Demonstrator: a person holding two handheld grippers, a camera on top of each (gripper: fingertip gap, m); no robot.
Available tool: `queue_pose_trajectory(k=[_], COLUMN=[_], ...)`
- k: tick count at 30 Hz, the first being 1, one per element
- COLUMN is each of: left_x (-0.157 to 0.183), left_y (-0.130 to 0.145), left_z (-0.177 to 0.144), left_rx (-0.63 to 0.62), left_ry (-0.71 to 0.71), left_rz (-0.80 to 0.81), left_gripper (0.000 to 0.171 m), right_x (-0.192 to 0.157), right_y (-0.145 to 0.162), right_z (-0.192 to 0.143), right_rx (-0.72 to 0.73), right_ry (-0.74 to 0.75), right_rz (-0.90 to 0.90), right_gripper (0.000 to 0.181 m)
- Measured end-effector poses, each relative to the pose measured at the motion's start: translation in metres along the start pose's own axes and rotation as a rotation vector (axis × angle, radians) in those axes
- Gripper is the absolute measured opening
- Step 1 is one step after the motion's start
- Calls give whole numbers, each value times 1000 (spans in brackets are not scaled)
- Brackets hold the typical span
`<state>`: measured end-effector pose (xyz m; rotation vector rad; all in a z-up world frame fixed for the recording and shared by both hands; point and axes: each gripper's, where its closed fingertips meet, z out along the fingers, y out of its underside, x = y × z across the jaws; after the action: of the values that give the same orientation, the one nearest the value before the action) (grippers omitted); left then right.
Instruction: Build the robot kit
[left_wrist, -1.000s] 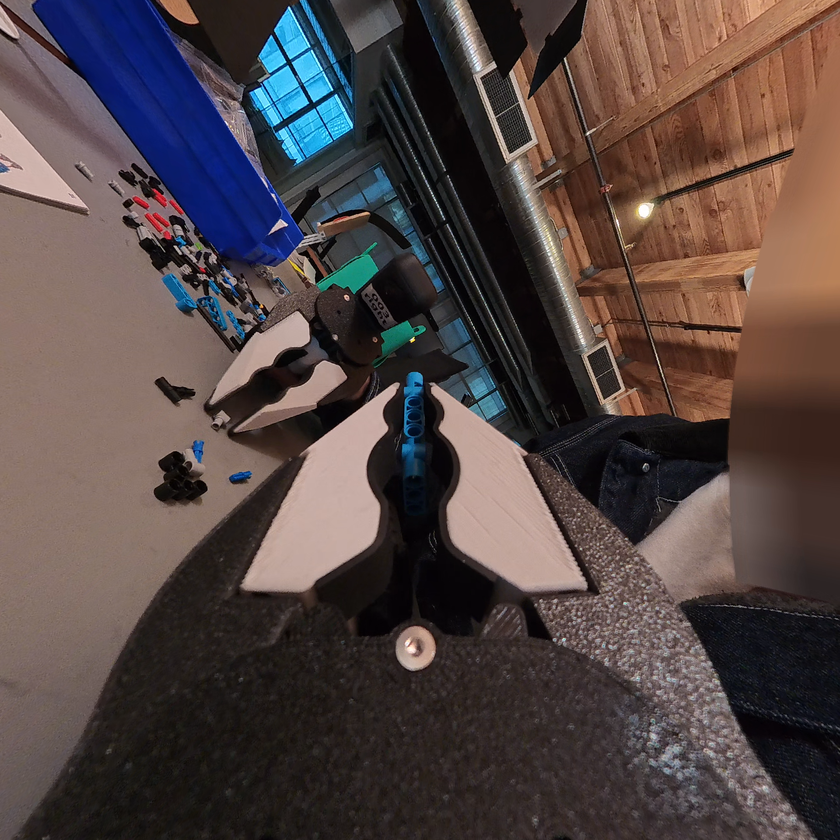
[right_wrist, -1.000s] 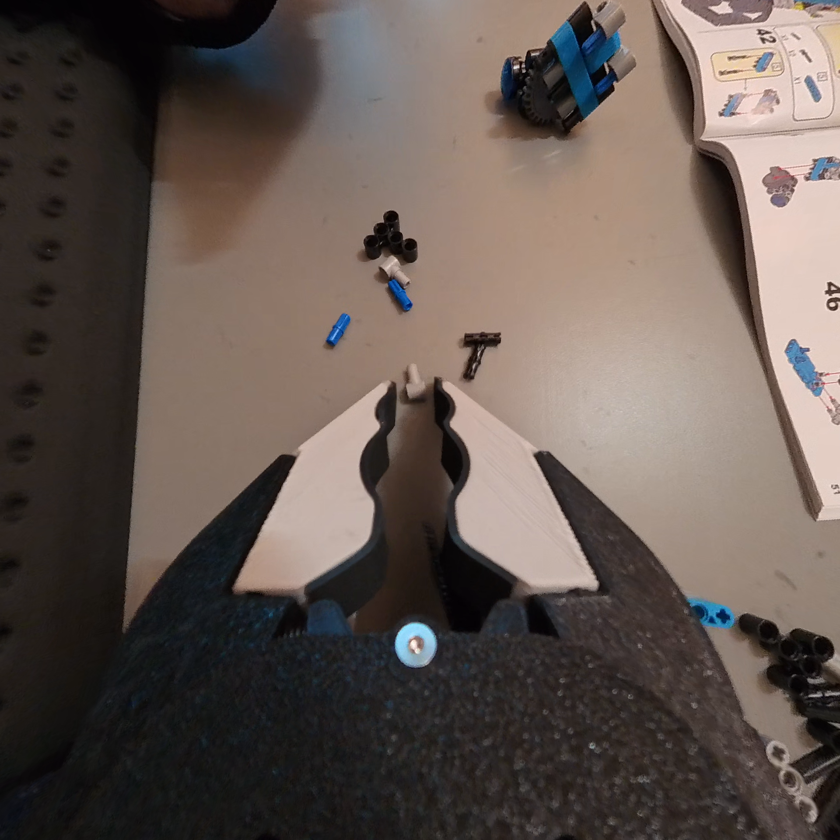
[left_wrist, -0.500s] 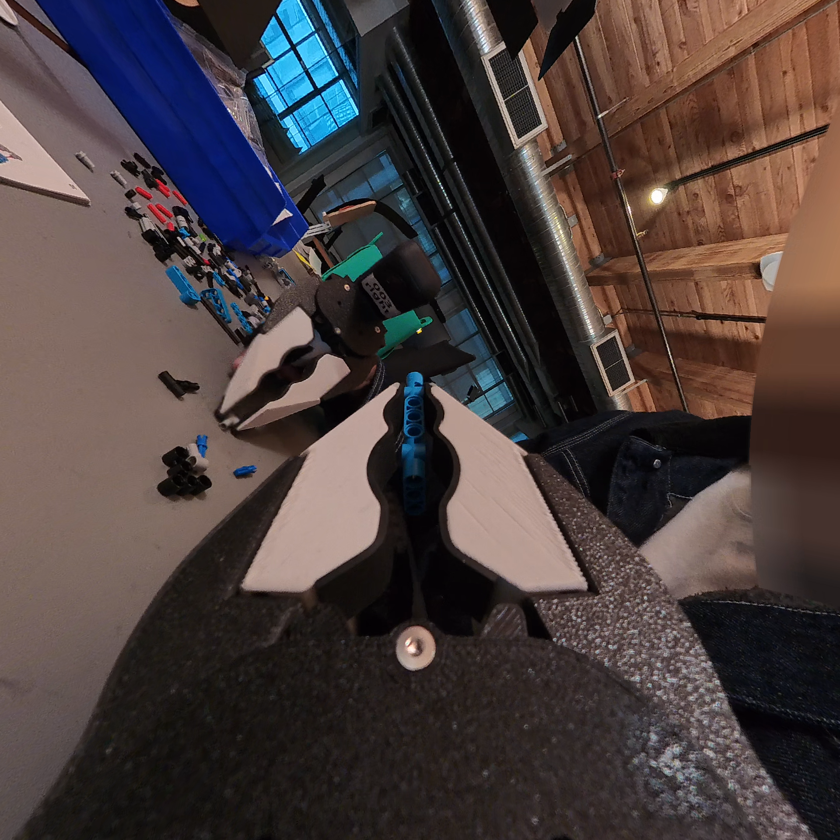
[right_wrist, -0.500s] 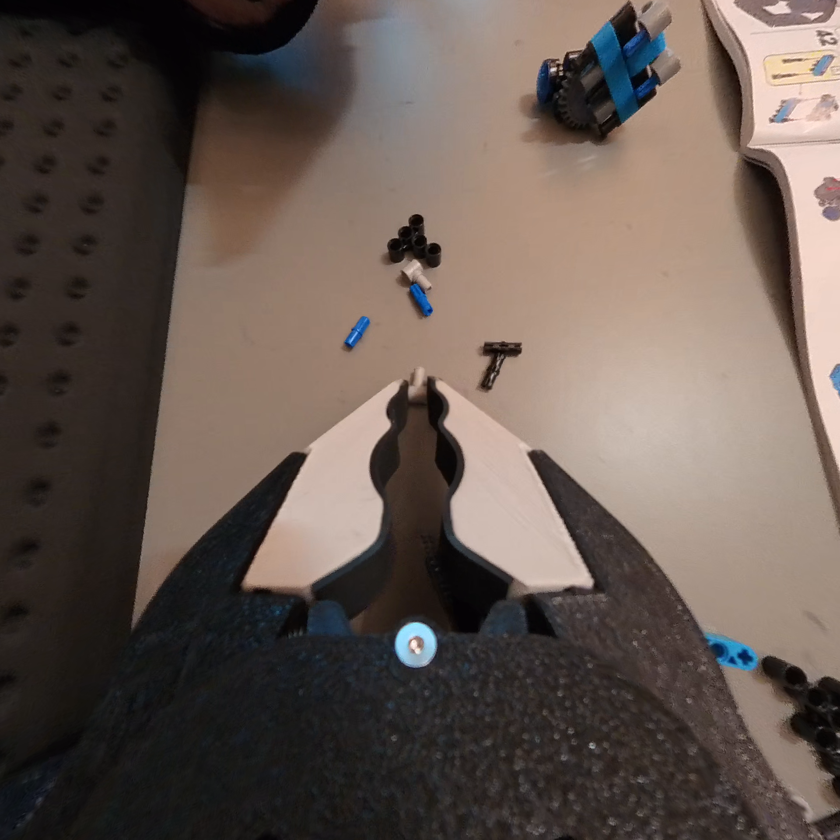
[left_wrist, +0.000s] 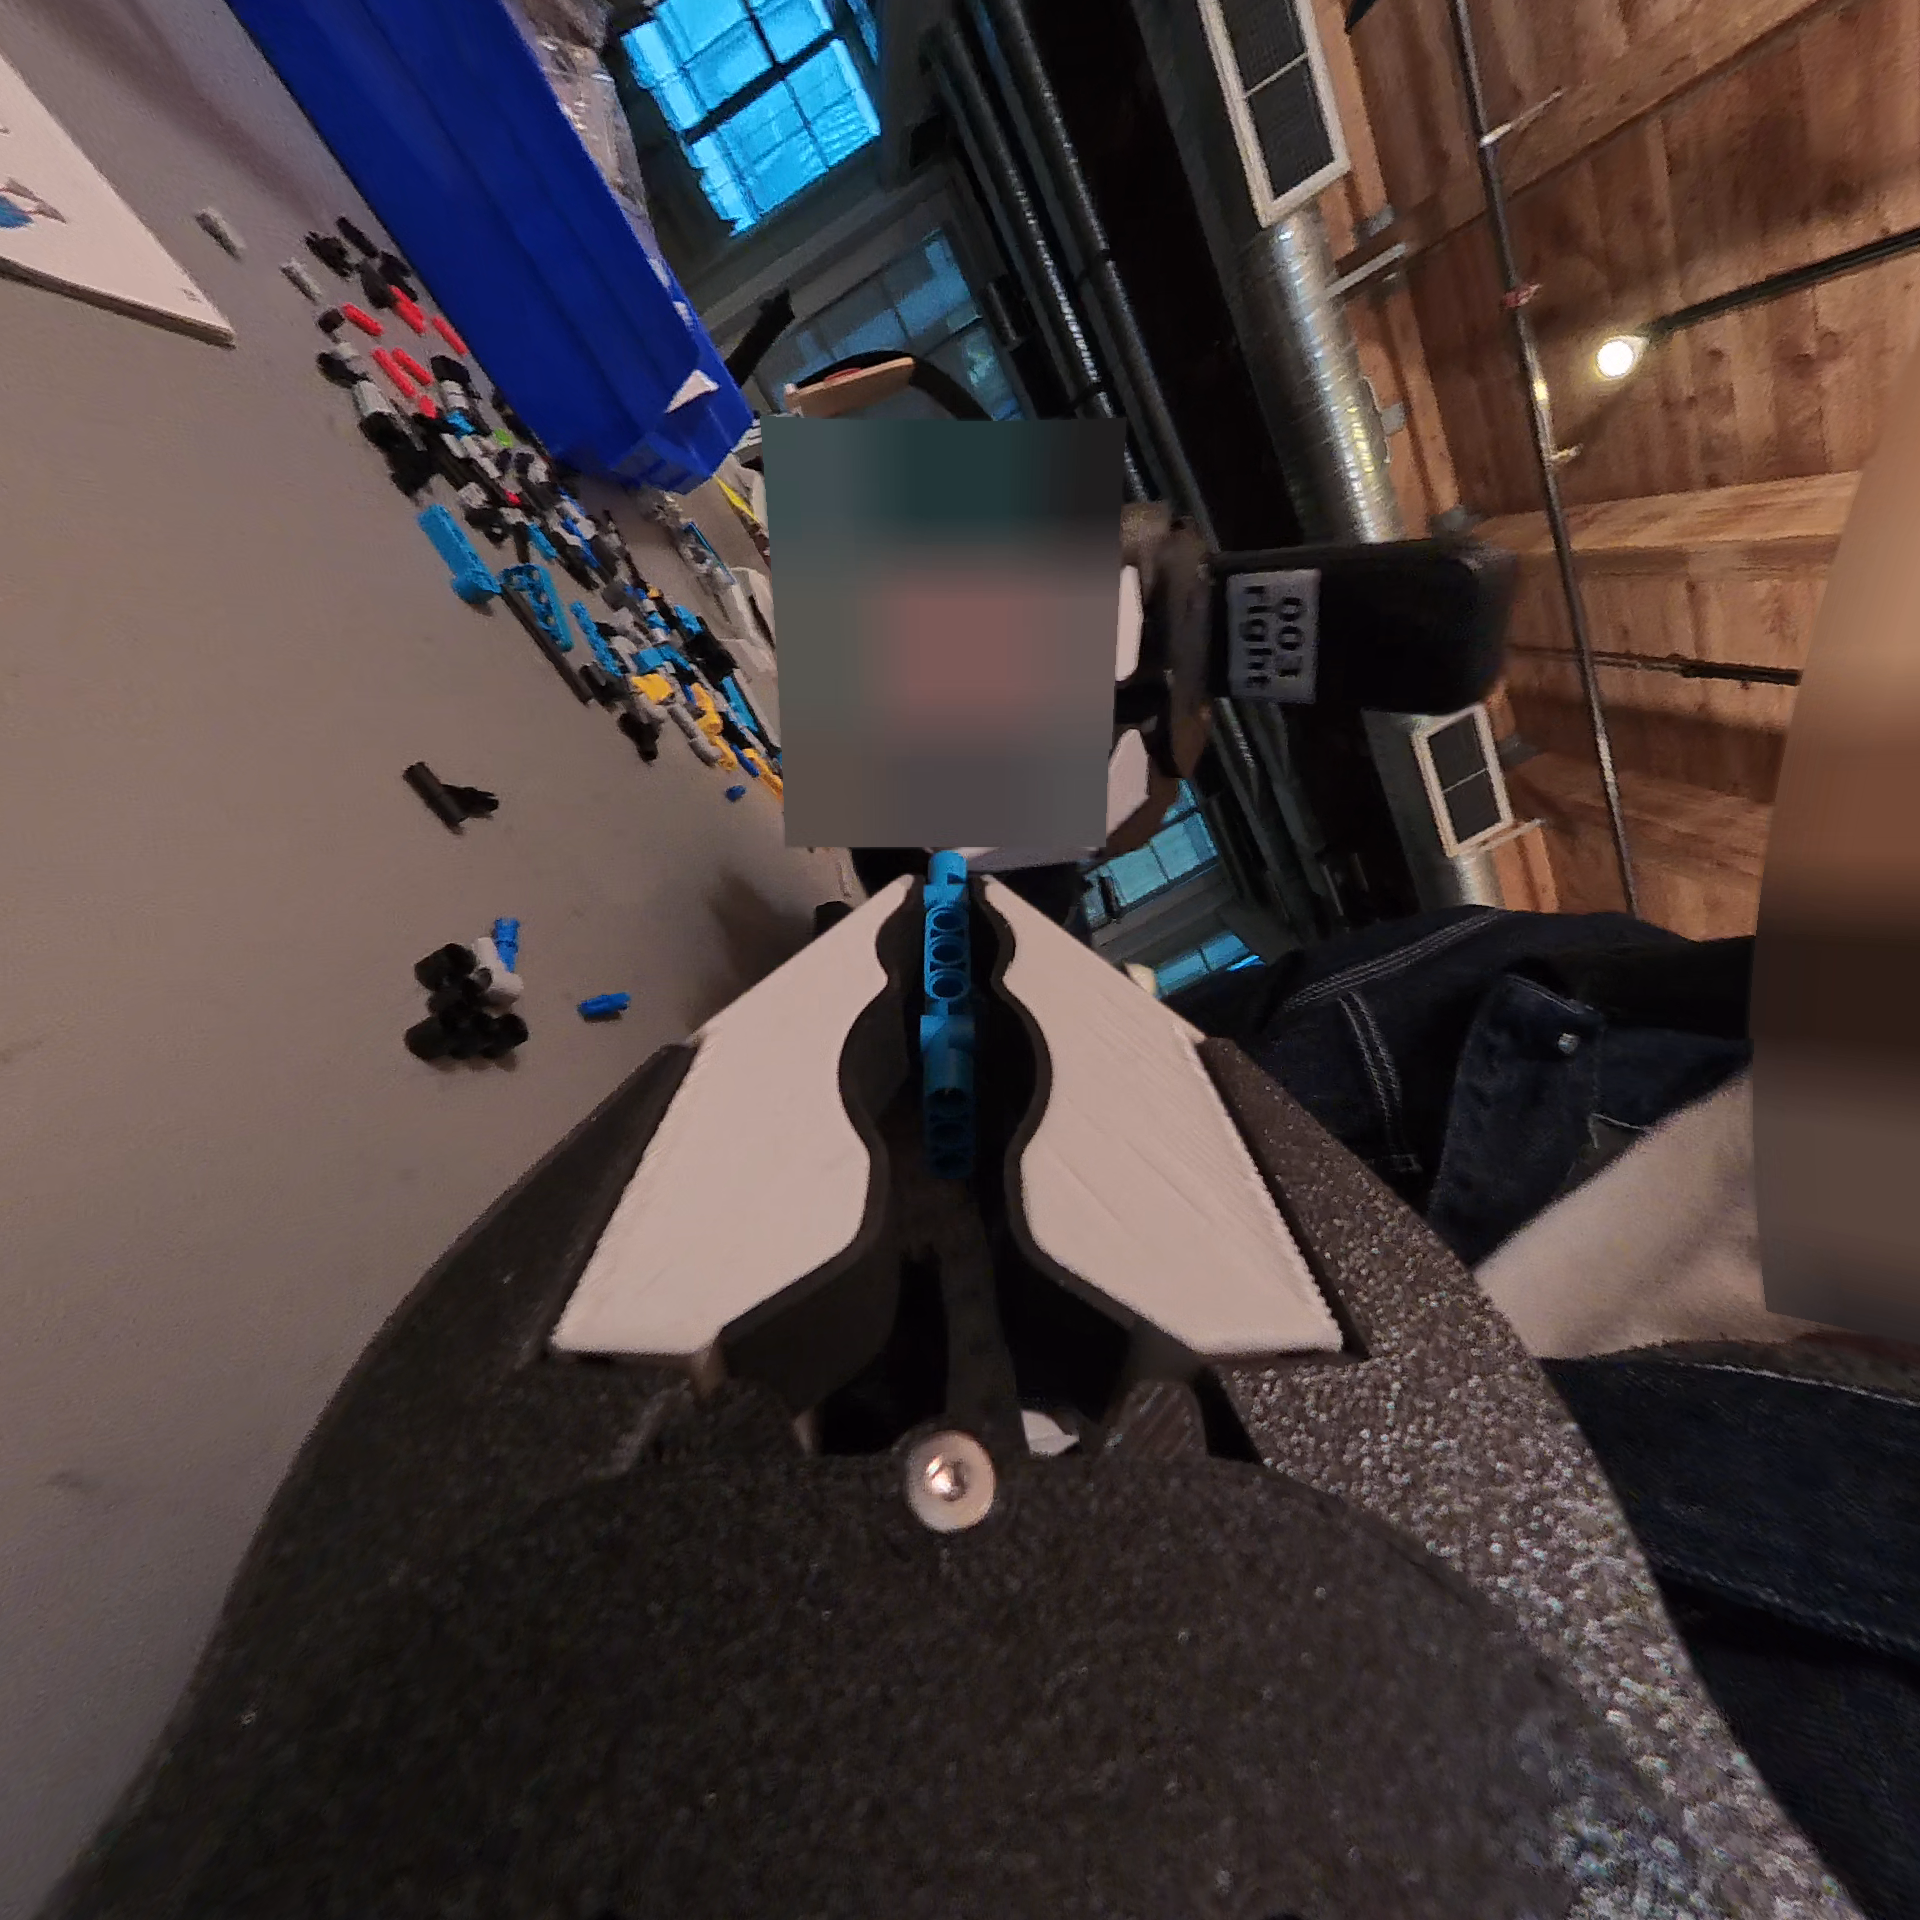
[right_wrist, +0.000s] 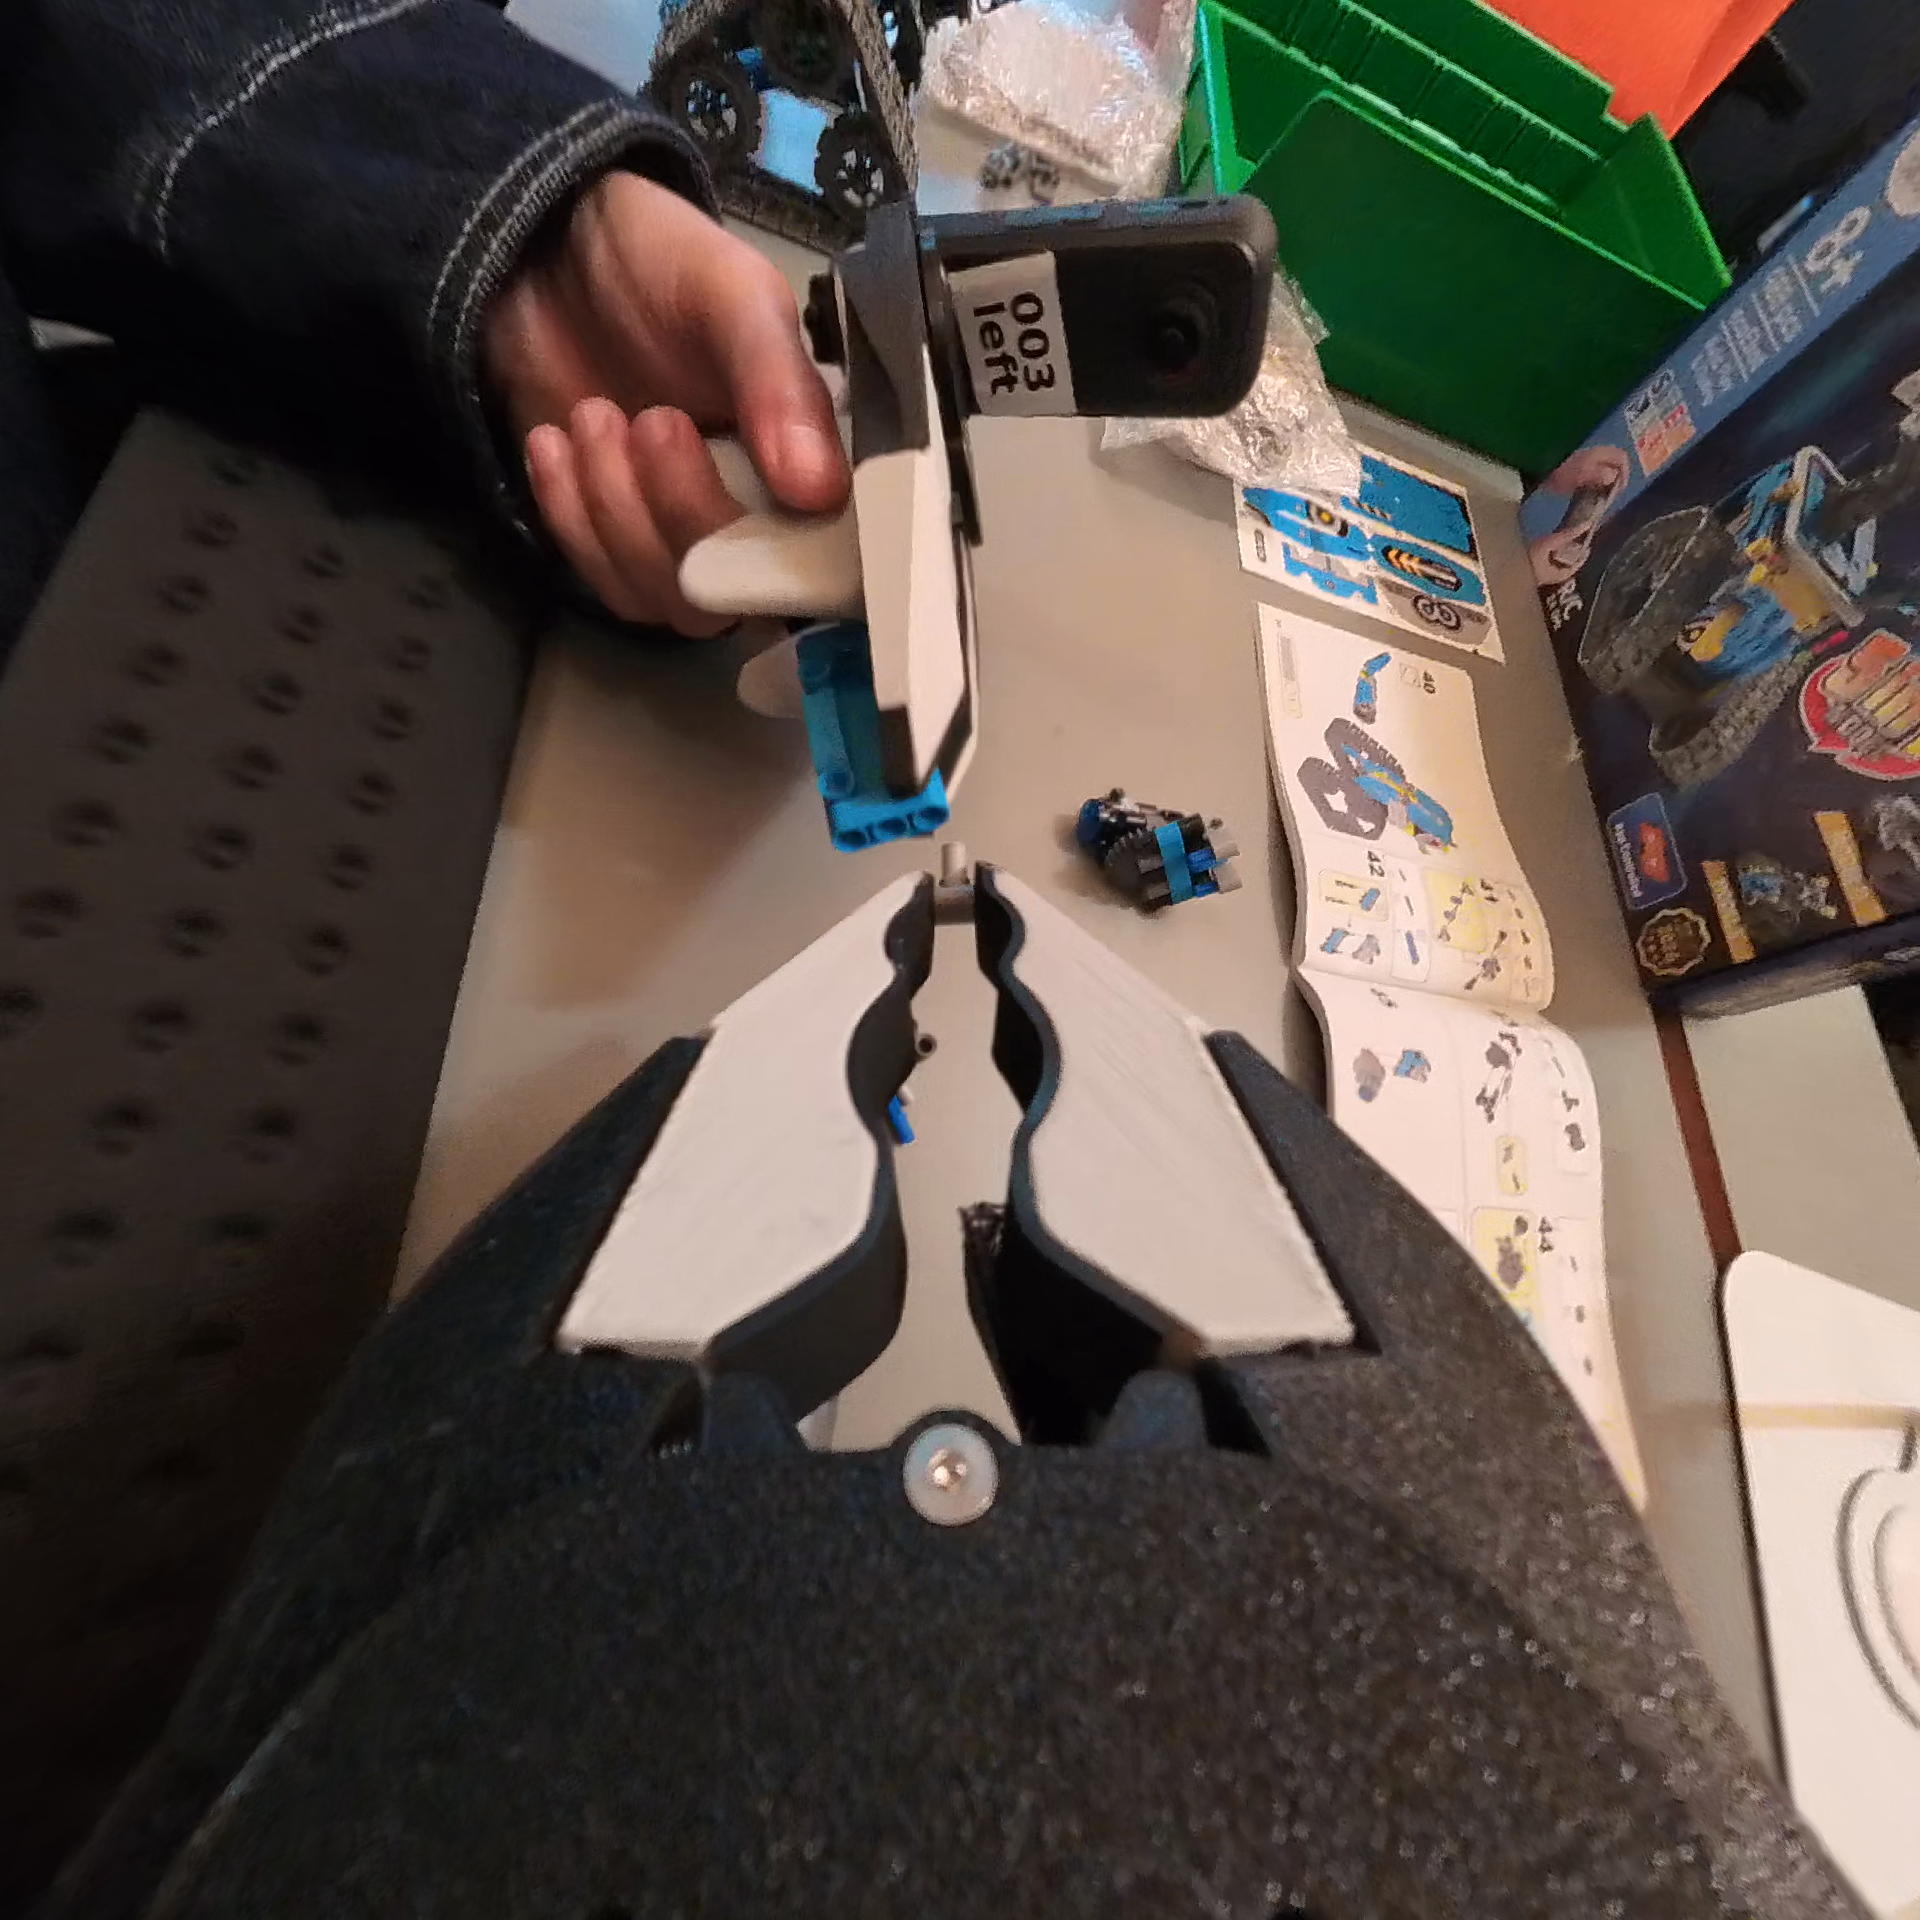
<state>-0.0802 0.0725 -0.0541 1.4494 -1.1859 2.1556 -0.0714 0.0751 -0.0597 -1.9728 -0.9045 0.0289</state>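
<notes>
Two hand-held grippers and the operator's clothing.
Each gripper, the left gripper (left_wrist: 945, 904) and the right gripper (right_wrist: 954, 888), has a speckled black body filling the lower frame, two pale grey wedge-shaped fingers (left_wrist: 748, 1164) with wavy black inner edges, and a silver screw (left_wrist: 948, 1477) low at centre. In the right wrist view, upper centre, the left gripper carries a black camera (right_wrist: 1153, 307) bearing a white label. A dark denim sleeve (right_wrist: 312, 177) with pale stitching fills the upper left.
</notes>
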Motion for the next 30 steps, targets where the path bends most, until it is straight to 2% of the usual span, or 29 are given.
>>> queue_pose_trajectory(k=[2, 15, 21, 28, 30], left_x=[-5, -22, -24, -30, -29], left_y=[-1, 6, 11, 17, 16], left_z=[-1, -1, -1, -1, -1], left_rx=[6, -44, -78, -111, -105], left_ry=[-23, -148, -162, -184, -168], left_rz=[-8, 51, 57, 28, 17], left_gripper=[6, 6, 5, 5, 4], right_x=[-4, -6, -11, -16, -20], right_y=[-1, 13, 16, 19, 11], right_z=[5, 14, 16, 20, 22], right_rx=[-12, -144, -93, -108, -74], right_ry=[-31, 6, -44, -50, -54], right_rz=[-6, -81, -31, -69, -74], right_gripper=[6, 6, 6, 5, 4])
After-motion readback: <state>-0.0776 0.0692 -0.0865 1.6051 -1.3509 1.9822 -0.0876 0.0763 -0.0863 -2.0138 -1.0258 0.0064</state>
